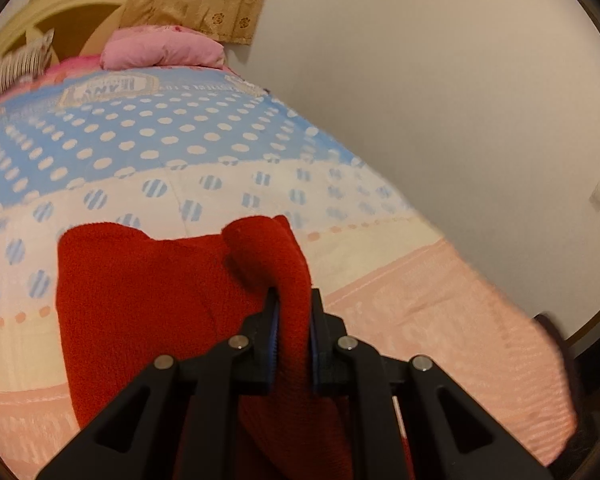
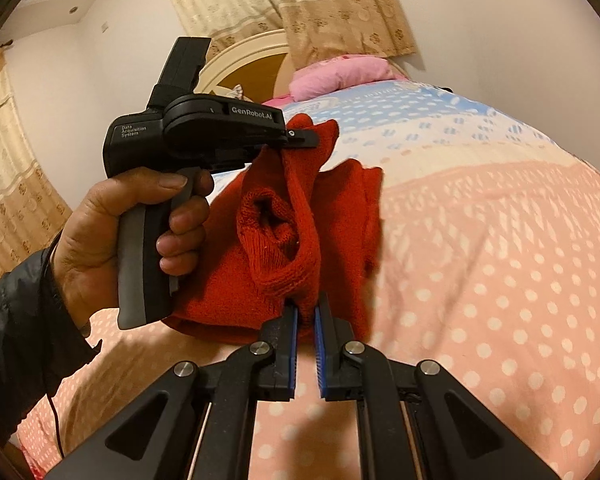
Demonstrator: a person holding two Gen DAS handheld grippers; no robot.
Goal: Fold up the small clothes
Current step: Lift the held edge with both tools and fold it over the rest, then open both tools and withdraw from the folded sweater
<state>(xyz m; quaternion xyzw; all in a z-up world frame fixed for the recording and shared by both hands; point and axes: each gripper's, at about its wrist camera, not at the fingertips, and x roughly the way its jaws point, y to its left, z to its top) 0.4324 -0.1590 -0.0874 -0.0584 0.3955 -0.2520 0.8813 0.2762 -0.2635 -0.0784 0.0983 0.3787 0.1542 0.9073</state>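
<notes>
Red knitwear [image 2: 296, 216] is hanging bunched between my two tools above the dotted bedspread [image 2: 500, 264]. I am pinching one fold in the left gripper [image 1: 294, 300], jaws narrow on the cloth. I am clamping another edge in the right gripper [image 2: 306, 306], blue pads [image 2: 294, 340] nearly together.

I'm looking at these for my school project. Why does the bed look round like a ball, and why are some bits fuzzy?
Both views: the fisheye lens bends the bedspread into a dome, with dark corners around the picture. Left wrist view: the far edge by the striped cloth is smeared, while the red knitted garment stays sharp. Right wrist view: the polka dots look streaked; the hand is clear.
</notes>
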